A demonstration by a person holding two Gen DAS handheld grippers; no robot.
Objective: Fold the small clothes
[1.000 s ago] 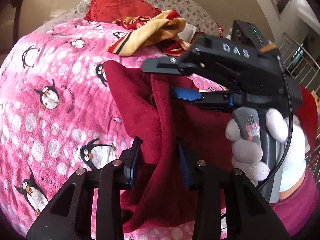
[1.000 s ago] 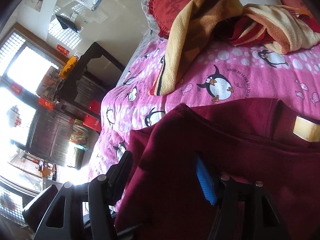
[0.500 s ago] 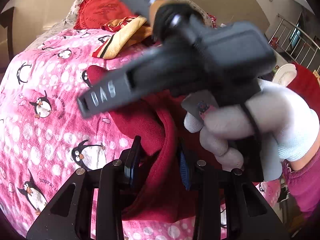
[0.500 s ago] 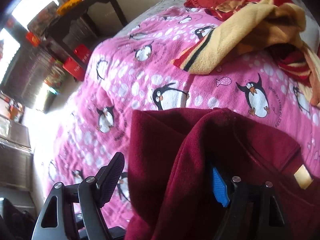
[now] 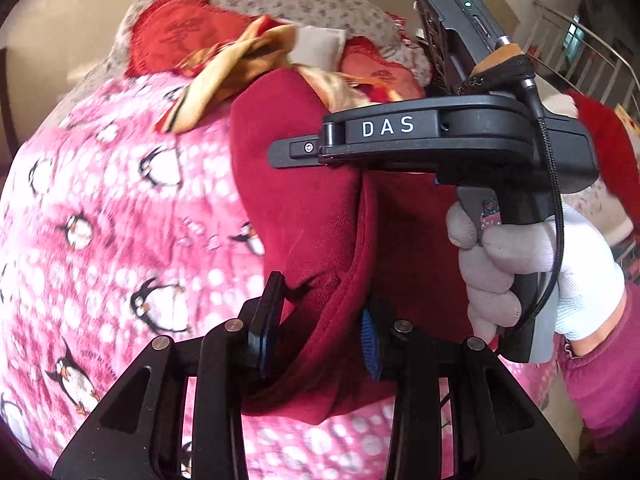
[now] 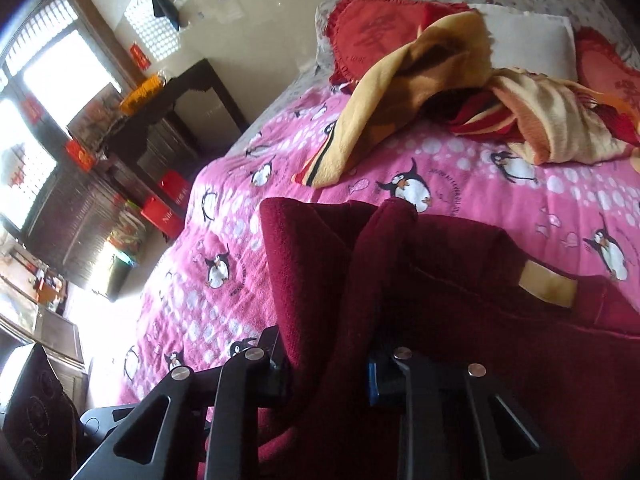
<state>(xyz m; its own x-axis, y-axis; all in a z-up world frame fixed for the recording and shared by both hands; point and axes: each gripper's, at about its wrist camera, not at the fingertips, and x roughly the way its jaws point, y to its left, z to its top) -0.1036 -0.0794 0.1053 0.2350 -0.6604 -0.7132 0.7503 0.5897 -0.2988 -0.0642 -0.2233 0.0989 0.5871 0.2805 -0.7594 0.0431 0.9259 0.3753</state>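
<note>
I see the dark red garment lying on the pink penguin blanket, bunched into a ridge whose long axis runs away from the left camera toward the pillows. My left gripper pinches the near end of that fold. My right gripper is closing, its jaws around a raised fold of the same cloth. The garment's tan neck label points toward the right edge in the right view.
</note>
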